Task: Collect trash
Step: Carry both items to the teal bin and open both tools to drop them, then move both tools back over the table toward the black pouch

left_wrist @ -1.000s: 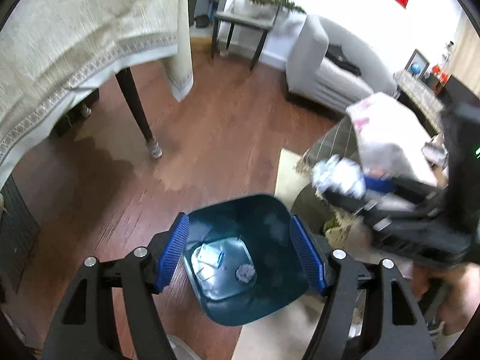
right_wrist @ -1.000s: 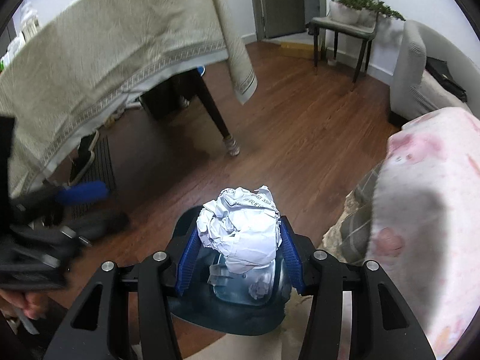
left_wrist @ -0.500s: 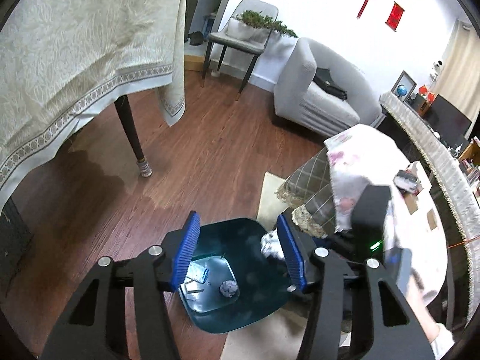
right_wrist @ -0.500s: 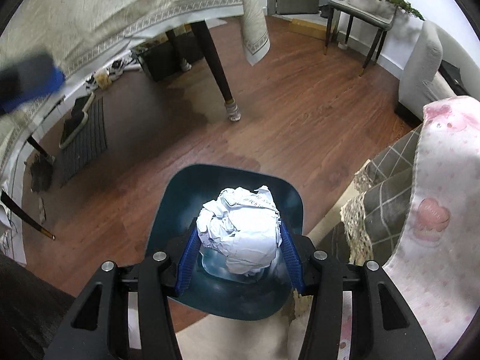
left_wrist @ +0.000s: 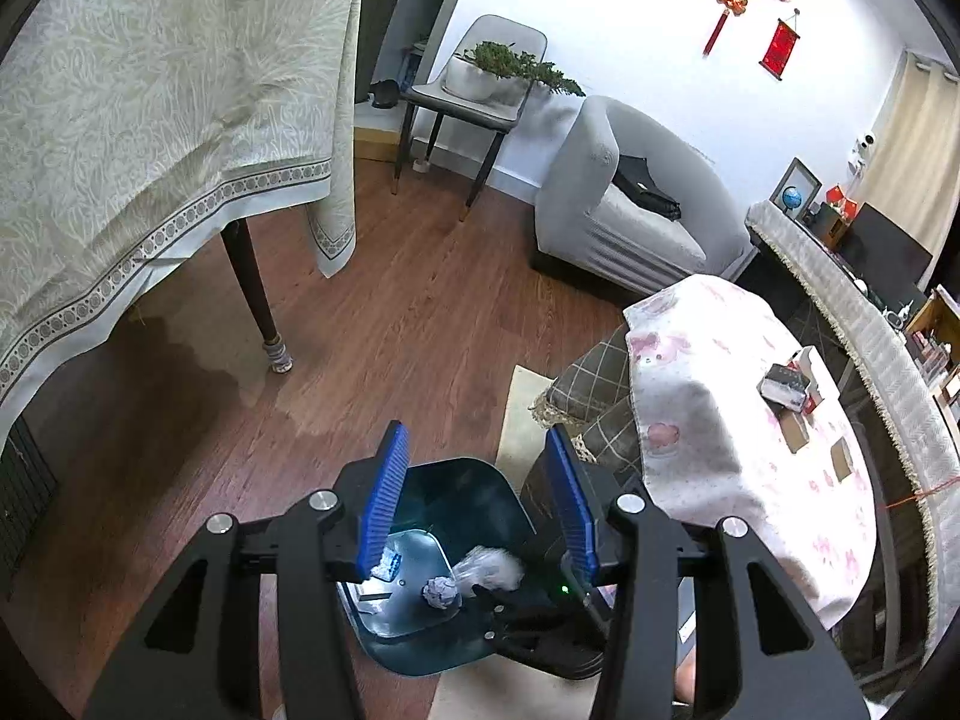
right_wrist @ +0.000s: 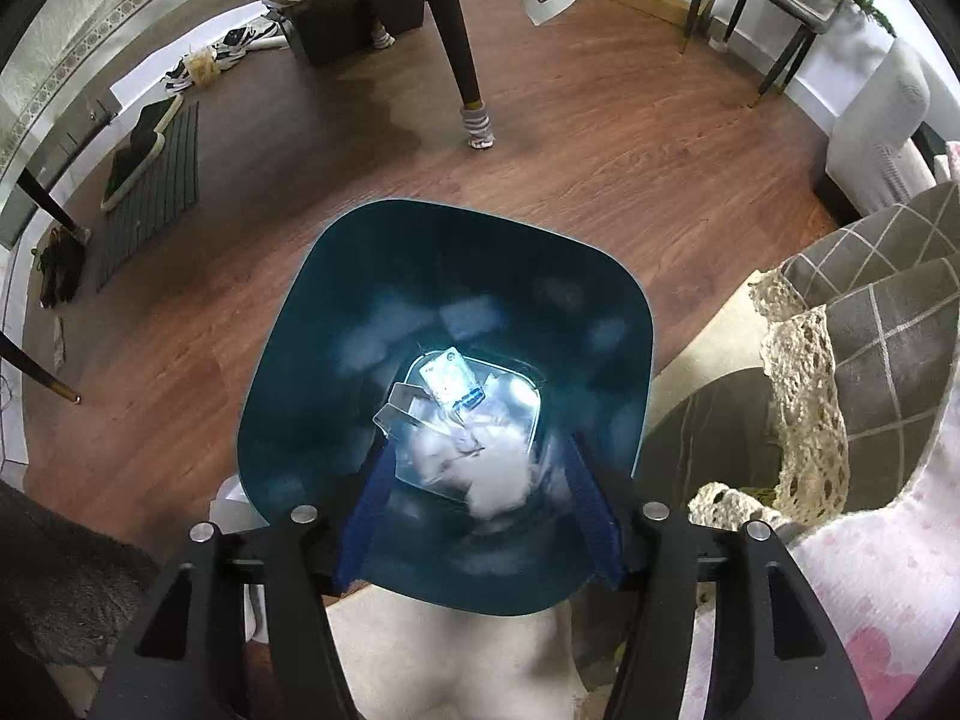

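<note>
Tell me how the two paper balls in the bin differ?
In the left wrist view, the small ball is tightly crumpled, sharp in the picture, and lies on the floor of the bin. The big wad is larger and looser, blurred, and sits between the jaws of the right gripper, which are opening; its pads do not press on it. Both are whitish crumpled paper inside the dark teal bin.
</note>
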